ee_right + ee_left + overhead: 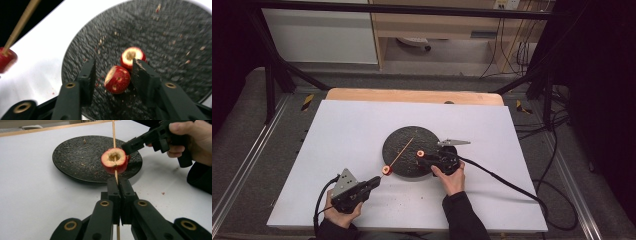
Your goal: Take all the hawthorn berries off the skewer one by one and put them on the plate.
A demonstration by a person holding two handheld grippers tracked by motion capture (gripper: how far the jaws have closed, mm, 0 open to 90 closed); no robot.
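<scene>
On the white bench sits a black plate. The left gripper has its fingers pressed together on a wooden skewer, which runs up through a red fruit piece threaded just beyond the fingers, at the plate's near edge. The right gripper hovers over the plate, fingers spread apart, with a second fruit piece lying between them, not gripped. A third piece lies just behind it.
</scene>
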